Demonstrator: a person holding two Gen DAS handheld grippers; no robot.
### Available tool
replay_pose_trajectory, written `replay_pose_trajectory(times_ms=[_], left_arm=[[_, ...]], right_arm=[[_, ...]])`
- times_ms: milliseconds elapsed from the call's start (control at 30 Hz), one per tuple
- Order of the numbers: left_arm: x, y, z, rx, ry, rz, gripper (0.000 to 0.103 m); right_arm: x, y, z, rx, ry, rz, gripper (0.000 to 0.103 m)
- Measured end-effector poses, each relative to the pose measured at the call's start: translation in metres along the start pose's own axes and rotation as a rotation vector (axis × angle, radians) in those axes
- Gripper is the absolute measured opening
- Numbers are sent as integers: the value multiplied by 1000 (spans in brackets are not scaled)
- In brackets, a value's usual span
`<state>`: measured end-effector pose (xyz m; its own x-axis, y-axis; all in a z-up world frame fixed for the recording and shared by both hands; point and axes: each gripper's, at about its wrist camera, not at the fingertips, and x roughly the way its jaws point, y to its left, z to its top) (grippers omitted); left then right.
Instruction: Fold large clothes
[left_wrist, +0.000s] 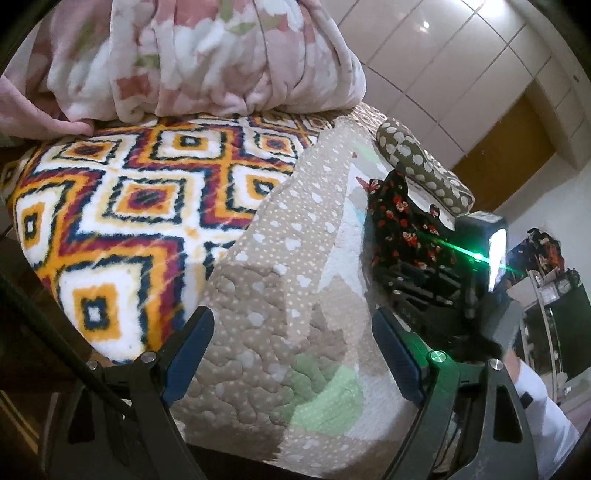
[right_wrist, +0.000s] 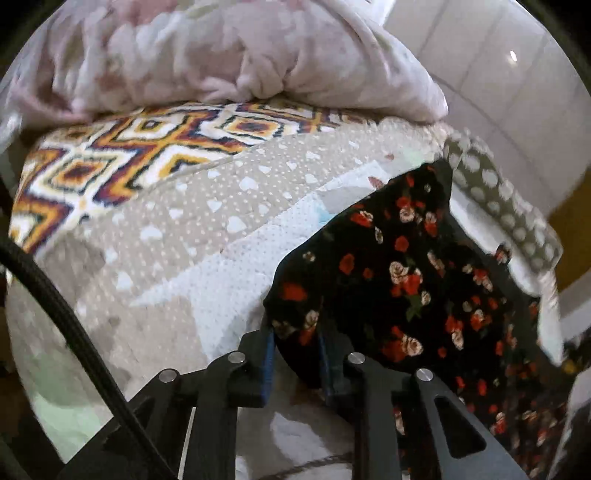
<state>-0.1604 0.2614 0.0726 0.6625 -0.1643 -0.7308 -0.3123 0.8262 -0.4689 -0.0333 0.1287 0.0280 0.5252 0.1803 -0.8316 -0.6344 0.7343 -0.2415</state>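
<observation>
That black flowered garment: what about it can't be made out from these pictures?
- Right wrist view: black flowered garment runs off the lower right edge; its kind and full shape are unclear.
- Left wrist view: right hand-held gripper covers its lower part.
- Right view: fabric hides the pad contact.

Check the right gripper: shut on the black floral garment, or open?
Shut on it. In the right wrist view, the right gripper has its blue pads pinching an edge of the black red-rose-print garment.

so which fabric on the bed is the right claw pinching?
The black cloth with red roses, gripped by the right claw; the beige quilt and geometric blanket lie untouched.
</observation>
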Motion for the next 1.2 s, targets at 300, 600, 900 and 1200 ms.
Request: replay_pose_trajectory(times_ms=[300, 600, 900, 1200], left_arm=[[-6, -34, -13, 87, 19, 3, 86], [11, -94, -36, 223, 86, -28, 86], [38, -162, -54, 367, 149, -20, 86], [92, -277, -51, 558, 158, -86, 86]], right_arm=[[-39, -47, -28, 273, -113, 224, 41], [-89, -197, -139, 650, -175, 79, 41], [-132, -356, -328, 1158, -194, -140, 34], [-175, -357, -392, 1284, -354, 59, 64]])
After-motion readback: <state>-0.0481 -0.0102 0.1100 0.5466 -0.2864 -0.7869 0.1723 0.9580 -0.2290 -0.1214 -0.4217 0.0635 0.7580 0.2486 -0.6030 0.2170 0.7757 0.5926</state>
